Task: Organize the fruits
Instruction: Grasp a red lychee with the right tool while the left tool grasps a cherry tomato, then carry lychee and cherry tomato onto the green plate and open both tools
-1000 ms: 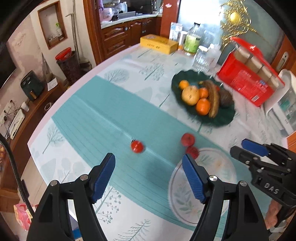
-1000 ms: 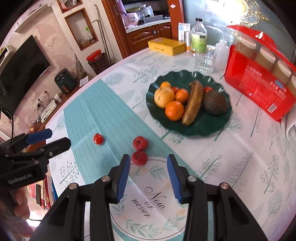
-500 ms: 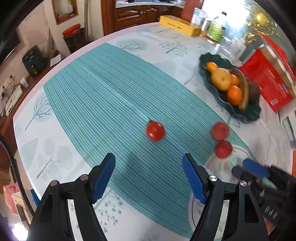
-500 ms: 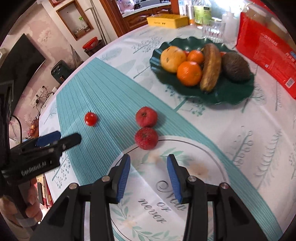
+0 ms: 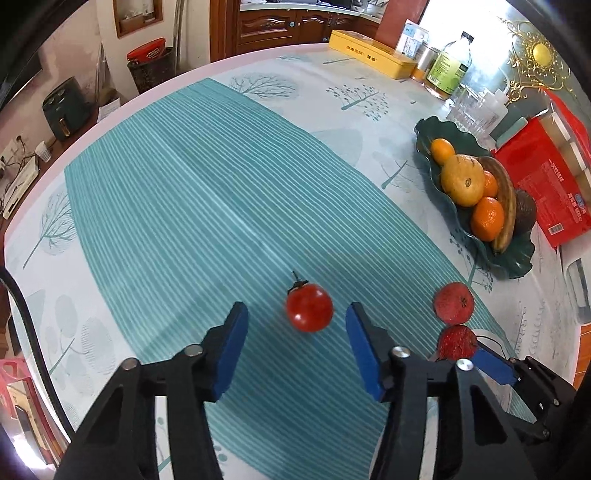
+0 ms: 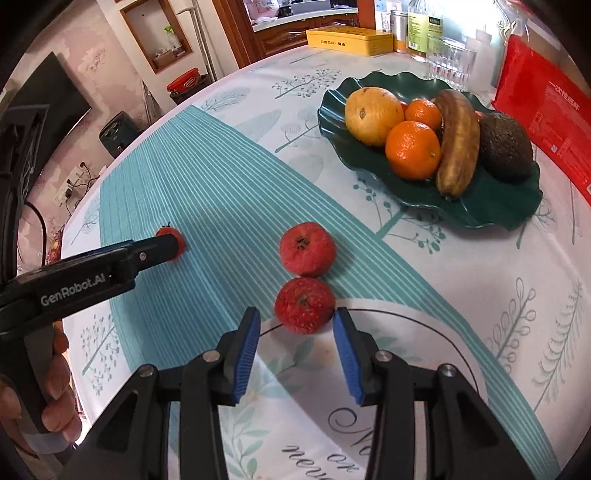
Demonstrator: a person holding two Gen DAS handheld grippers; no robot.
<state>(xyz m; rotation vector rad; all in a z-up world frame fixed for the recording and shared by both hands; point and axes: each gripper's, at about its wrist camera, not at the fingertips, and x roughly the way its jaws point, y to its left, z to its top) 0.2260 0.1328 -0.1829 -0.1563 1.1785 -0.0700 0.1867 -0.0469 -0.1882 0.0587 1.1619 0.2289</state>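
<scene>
Your left tongs [image 5: 295, 326] are closing, cherry tomato [image 5: 309, 307] between the pads, untouched. Right tongs [image 6: 295, 325]: narrow gap, red fruit [image 6: 304, 304] just ahead on tabletop [image 5: 221, 184].

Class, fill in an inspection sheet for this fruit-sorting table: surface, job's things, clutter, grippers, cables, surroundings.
Surface: round table, teal-striped cloth.
Job's things: small tomato and two red fruits loose; green dish holds other fruit.
Clutter: yellow box, bottle, red carton.
Grippers: left gripper closing, tomato between jaws, untouched; right gripper open around the nearer red fruit.
Cables: black cable at table edge.
Surroundings: wooden cabinets.
</scene>
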